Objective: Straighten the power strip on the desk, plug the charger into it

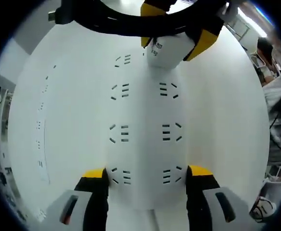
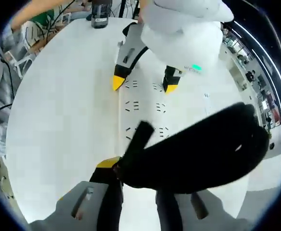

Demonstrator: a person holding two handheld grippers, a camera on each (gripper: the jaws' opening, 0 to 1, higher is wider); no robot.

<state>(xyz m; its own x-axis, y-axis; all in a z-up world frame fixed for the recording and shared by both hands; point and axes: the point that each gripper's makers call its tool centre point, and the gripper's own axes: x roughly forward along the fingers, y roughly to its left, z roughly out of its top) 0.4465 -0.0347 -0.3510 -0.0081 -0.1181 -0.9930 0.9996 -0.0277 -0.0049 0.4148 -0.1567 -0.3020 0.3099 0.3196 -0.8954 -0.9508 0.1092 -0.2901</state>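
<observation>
The white power strip (image 1: 142,115) lies flat on the white desk (image 1: 68,96), with two columns of sockets running away from me. My left gripper (image 1: 147,172) has its yellow-tipped jaws pressed against both sides of the strip's near end. At the far end, the right gripper (image 1: 174,45) is shut on the white charger (image 1: 162,53) just above the strip, and the charger's black cable (image 1: 126,21) trails off behind it. In the right gripper view the looped cable (image 2: 203,149) hides the charger and much of my right gripper (image 2: 135,178). Beyond it, the left gripper (image 2: 144,85) clamps the power strip (image 2: 145,108).
A seated person (image 1: 277,110) and chairs are past the desk's right edge. A black object (image 2: 100,14) stands at the desk's far edge, near a person's arm (image 2: 39,9). Bare desk top (image 2: 58,106) spreads on both sides of the strip.
</observation>
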